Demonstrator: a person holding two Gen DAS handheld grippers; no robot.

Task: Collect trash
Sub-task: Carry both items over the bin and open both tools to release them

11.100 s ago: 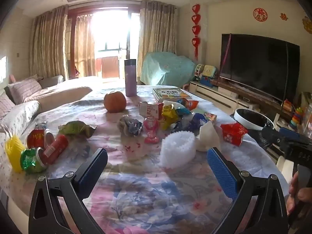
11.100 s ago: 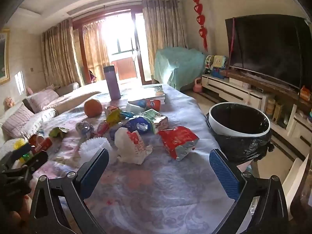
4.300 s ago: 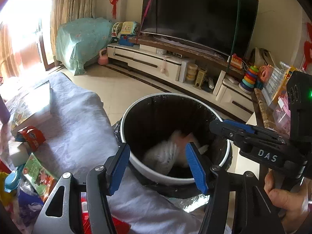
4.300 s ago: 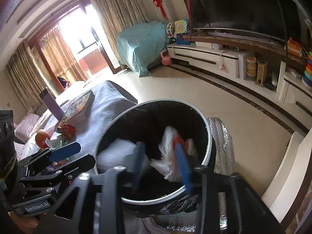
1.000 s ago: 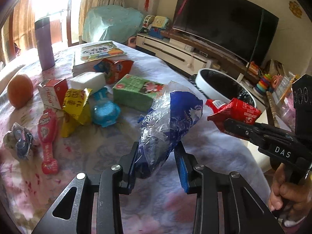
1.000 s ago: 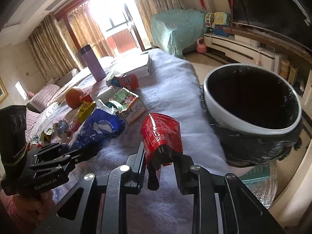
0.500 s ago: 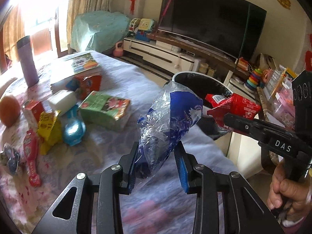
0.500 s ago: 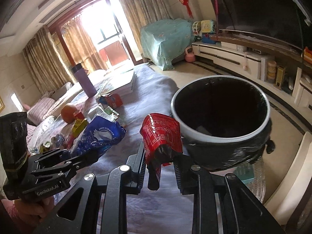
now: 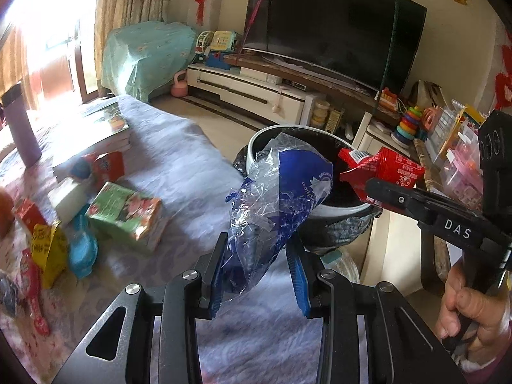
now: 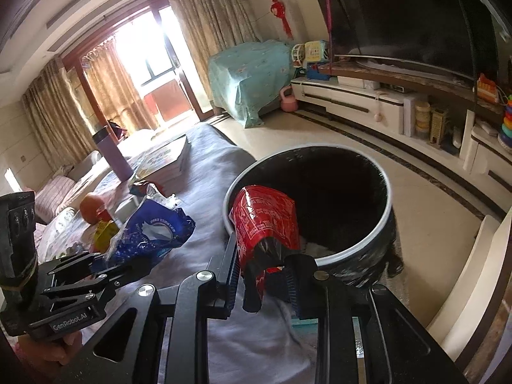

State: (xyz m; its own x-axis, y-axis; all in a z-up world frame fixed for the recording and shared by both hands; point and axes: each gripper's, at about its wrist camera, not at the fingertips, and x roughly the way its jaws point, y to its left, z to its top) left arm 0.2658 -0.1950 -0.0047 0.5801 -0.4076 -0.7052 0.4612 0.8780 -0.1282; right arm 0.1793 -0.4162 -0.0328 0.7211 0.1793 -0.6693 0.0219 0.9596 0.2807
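Left gripper (image 9: 257,275): jaws narrow, blue pads pressed on the lower end of a crumpled blue-and-clear plastic bag (image 9: 278,198), which rises up and away from the fingertips. Trash bin (image 9: 256,142), white-rimmed with a black liner, stands just beyond the bag's top end, beside the edge of the cloth-covered table (image 9: 179,160). Right gripper (image 10: 262,275): jaws narrow, clamped on the lower end of a red foil wrapper (image 10: 264,220); the wrapper's upper part overlaps the bin's near rim in this view, and something white lies at the bottom of the bin, ahead of the fingertips. Each gripper shows in the other's camera: the left one low and to the left of the right gripper, the right one to the right of the left gripper, with a hand (image 9: 470,307) on its handle. Left of the left gripper, on the table: green carton (image 9: 128,214), yellow packet (image 9: 48,249), blue lidded cup (image 9: 81,249), stack of books (image 9: 96,134), purple flask (image 9: 20,124).
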